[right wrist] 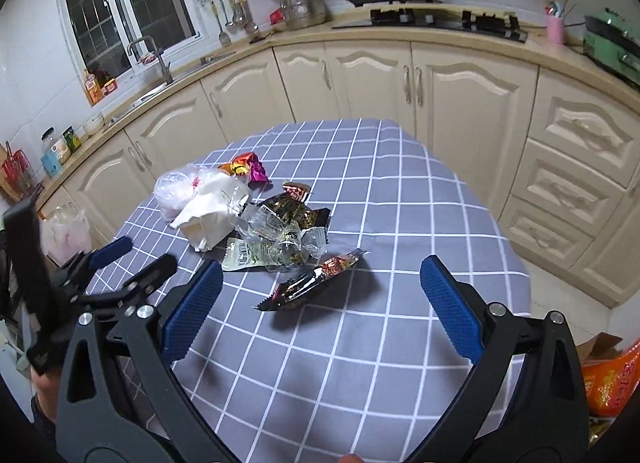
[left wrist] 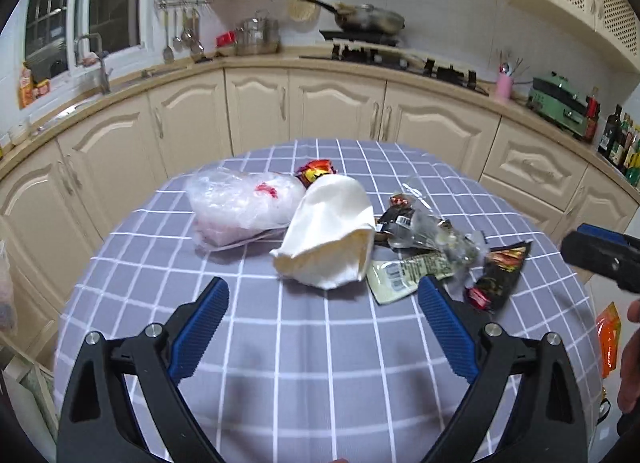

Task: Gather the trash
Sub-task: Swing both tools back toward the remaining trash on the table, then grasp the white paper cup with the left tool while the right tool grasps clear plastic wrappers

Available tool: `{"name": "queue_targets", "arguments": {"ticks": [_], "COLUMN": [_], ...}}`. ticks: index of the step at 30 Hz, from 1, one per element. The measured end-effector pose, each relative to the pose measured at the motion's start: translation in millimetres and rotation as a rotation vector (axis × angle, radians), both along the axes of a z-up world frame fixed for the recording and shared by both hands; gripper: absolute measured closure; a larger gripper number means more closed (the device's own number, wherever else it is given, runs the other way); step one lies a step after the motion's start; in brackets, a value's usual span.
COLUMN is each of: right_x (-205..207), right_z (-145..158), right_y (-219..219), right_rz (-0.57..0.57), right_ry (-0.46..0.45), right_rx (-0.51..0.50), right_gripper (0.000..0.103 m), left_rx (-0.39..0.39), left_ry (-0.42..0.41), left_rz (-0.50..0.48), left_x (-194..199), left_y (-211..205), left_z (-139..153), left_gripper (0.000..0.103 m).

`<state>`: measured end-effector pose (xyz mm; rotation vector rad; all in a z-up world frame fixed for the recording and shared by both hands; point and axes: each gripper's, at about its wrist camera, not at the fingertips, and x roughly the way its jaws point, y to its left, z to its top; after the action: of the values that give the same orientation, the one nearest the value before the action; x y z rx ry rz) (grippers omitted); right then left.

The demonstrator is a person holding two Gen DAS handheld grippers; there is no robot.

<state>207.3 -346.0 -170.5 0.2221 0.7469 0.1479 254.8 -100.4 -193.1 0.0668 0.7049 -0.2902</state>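
1. Trash lies in a loose pile on the table [right wrist: 360,343], which has a grey cloth with white squares.
2. Right gripper [right wrist: 322,291] is wide open, holds nothing, and hangs over the near part of the table.
3. Left gripper [left wrist: 324,305] is wide open too and holds nothing.
4. Closest to the right gripper is a long black snack wrapper [right wrist: 310,283]. In the right wrist view its long side runs from 8 o'clock to 2 o'clock, with the zigzag end near and the far end lifted a little.
5. Just past it lies a pale packet [right wrist: 250,255] with a bar code, touching some crinkly clear wrappers [right wrist: 276,231].
6. At 10 o'clock from those is a cream paper bag [left wrist: 332,231]. In the left wrist view its open mouth points toward the camera, and its long side runs from 7 o'clock to 1 o'clock.
7. A clear plastic bag [left wrist: 240,207] sits touching its left side.
8. Farthest back are shiny red and pink candy wrappers [right wrist: 248,169].
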Motion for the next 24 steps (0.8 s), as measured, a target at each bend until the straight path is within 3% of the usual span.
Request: {"name": "queue_targets", "arguments": {"ticks": [2,6,13,16,18,21,24], "right_x": [6.7,16.4,53.8,68.2,73.8,75.7,70.1], "right_z": [-2.4,-2.7,-20.9,-32.3,-36.9,-41.4,-40.9], "right_y": [2.7,16.8,35.2,38.4,42.5,49.4,53.9], "right_rz": [0.019,0.102,0.178,0.177,0.192,0.212,0.200], "right_ry": [0.016,0.026,0.086,0.125,0.141,0.152,0.146], "right_rx": [-0.004,-0.043,-0.108,-0.124,-0.126,-0.124,-0.150], "right_gripper": [0.006,0.006,0.006,0.008,0.028,0.045,0.051], "left_rx": [0.010,-0.047,-0.138,-0.210,-0.249,-0.236,-0.228], "left_ry": [0.024,0.106,0.160,0.191,0.201,0.189,0.172], "left_rz": [0.019,0.045,0.036,0.029,0.028,0.013,0.004], "left_x": [16.9,45.1,66.6,69.5,70.3,66.3,62.5], "left_y": [-4.0,-4.1,-6.1,3.0,8.2,3.8,1.4], "left_z": [-6.4,-19.3,-30.6,-36.6,-38.9,-39.0,-36.4], "left_gripper": [0.010,0.010,0.010,0.028,0.029,0.031,0.032]}}
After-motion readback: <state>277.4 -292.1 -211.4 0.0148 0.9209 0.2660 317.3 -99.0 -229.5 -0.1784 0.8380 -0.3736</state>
